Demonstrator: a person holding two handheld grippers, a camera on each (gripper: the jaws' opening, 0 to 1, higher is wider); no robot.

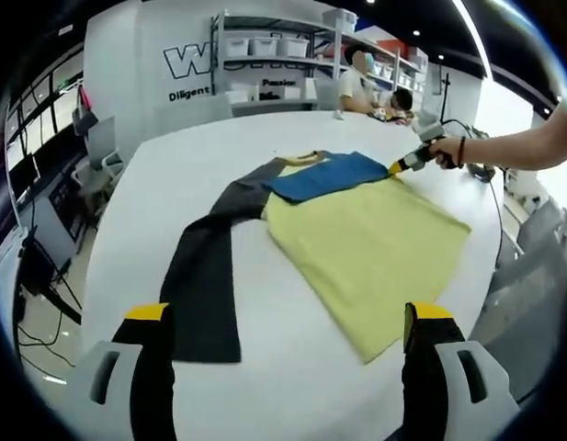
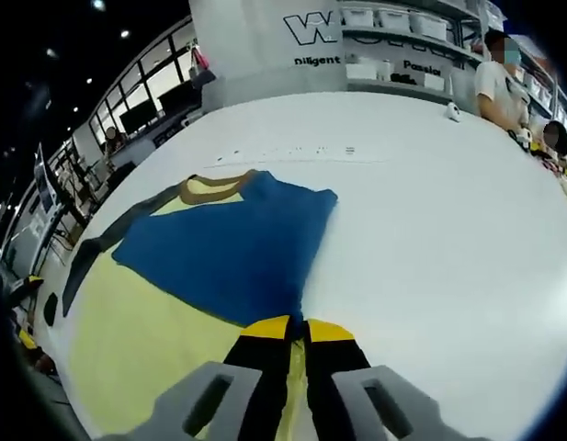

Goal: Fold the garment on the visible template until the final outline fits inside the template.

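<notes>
A long-sleeved garment lies flat on the white table (image 1: pixel 173 165). Its body is yellow (image 1: pixel 366 248), with a mustard collar (image 2: pixel 214 186). One dark grey sleeve (image 1: pixel 205 276) stretches out toward my left gripper. The blue sleeve (image 2: pixel 228 248) is folded across the chest. My right gripper (image 2: pixel 297 329) is shut on the blue sleeve's end; in the left gripper view this right gripper (image 1: pixel 407 163) is held by a hand at the garment's far right side. My left gripper (image 1: pixel 290 317) hovers open above the table near the garment's hem, holding nothing.
Two people (image 1: pixel 361 83) sit at the table's far end. Shelves with white bins (image 1: pixel 265 46) line the back wall. A cable (image 1: pixel 490 175) lies by the right table edge. Chairs (image 1: pixel 99 170) stand to the left. Small marks (image 2: pixel 292 152) dot the table beyond the collar.
</notes>
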